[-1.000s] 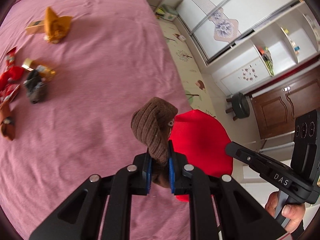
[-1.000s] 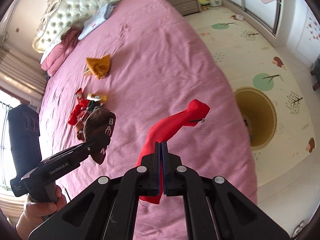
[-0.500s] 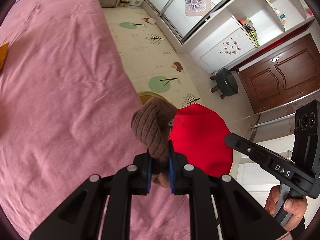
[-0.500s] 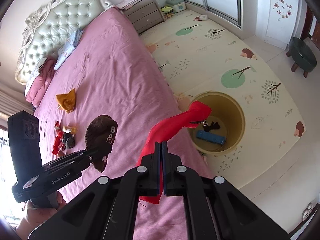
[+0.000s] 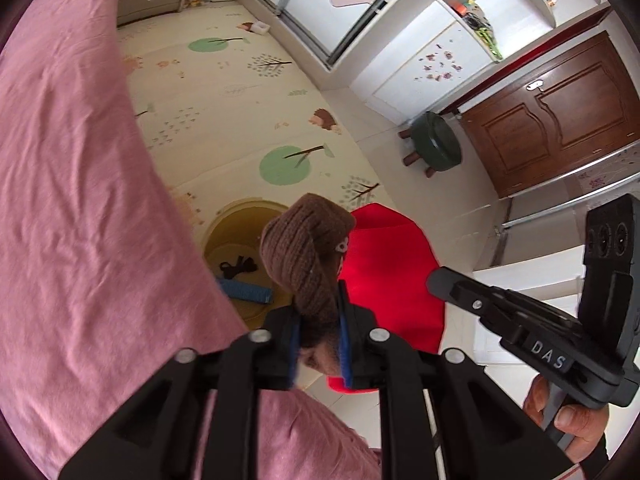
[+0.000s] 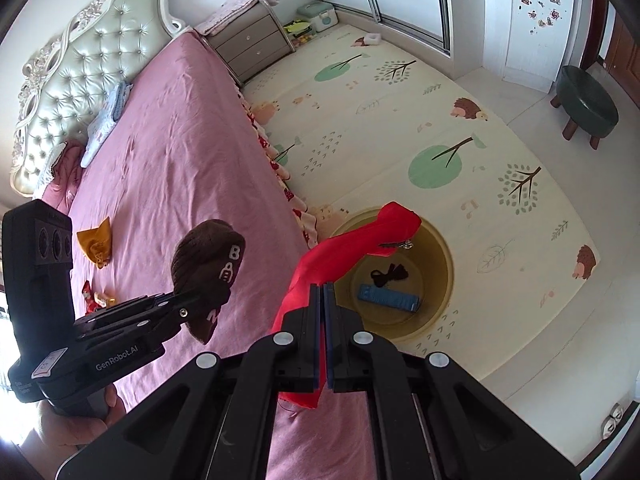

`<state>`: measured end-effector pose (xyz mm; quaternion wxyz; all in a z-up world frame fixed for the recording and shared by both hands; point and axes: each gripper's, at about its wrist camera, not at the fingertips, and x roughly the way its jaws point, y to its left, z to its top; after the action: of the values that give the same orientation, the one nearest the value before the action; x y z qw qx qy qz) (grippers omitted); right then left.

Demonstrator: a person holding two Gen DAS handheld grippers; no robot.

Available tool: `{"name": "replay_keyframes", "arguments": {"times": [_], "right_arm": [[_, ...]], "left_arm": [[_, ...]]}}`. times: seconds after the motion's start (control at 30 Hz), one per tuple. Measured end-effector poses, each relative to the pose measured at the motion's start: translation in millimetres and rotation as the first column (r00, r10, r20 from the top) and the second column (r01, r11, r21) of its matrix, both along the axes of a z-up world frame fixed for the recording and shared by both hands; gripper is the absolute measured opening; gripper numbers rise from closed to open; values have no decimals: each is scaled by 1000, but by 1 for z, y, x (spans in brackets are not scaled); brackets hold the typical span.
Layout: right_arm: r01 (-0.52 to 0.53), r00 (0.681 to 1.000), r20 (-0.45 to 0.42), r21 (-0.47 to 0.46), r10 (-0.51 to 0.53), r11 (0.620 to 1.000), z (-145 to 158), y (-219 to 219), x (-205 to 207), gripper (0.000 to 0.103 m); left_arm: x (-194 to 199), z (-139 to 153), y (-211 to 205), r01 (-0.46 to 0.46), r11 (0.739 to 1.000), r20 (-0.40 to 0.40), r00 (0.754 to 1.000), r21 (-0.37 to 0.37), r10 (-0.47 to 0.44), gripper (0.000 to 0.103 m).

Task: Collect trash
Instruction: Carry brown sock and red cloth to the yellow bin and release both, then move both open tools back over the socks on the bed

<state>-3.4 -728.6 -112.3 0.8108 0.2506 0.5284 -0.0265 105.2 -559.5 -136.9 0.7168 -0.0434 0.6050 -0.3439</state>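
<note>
The left claw (image 5: 318,332) is opening, the brown knit hat (image 5: 306,248) between its pads, seemingly still touching them. The right claw (image 6: 323,324) is clamped on red cloth (image 6: 340,248). Beyond both, on the floor, the yellow bin (image 6: 440,256) holds trash.

A brown ribbed knit hat (image 5: 306,256) with white lettering stands upright between blue pads, above the bed edge. A red cloth pouch (image 6: 352,240) with a small metal zip pull arches over the yellow round bin (image 6: 436,308) on the floor mat. The bin holds a blue packet (image 6: 388,297) and a black cord (image 6: 390,271).
</note>
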Motion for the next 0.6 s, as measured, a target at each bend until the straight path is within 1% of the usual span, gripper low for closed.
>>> {"name": "replay_keyframes", "arguments": {"times": [0.03, 0.07, 0.1, 0.17, 0.2, 0.27, 0.43, 0.6], "right_arm": [[12, 1000, -9, -19, -12, 1000, -2, -5, 3, 4], [20, 1000, -13, -24, -20, 1000, -4, -8, 3, 7], [29, 999, -16, -23, -29, 999, -6, -11, 3, 15], [56, 998, -12, -32, -56, 998, -8, -19, 2, 24], [64, 998, -11, -33, -64, 997, -9, -21, 0, 25], [72, 997, -12, -21, -72, 997, -11, -23, -2, 25], [67, 998, -22, 7, -67, 998, -14, -18, -7, 25], [44, 999, -15, 8, -43, 999, -4, -5, -7, 26]], "left_arm": [[3, -2, -3, -1, 1000, -2, 1000, -3, 1, 56], [6, -3, -6, 1, 1000, -5, 1000, -10, -1, 69], [8, -4, -9, 3, 1000, -3, 1000, -16, -3, 79], [12, -6, -14, 15, 1000, 4, 1000, 5, -15, 79], [13, -6, -17, 23, 999, 12, 1000, 23, -23, 80], [14, -6, -18, 30, 999, 23, 999, 42, -31, 81], [8, -6, -11, 20, 998, 20, 1000, 66, -21, 82], [0, -2, 9, -6, 997, 16, 1000, 71, 5, 82]]}}
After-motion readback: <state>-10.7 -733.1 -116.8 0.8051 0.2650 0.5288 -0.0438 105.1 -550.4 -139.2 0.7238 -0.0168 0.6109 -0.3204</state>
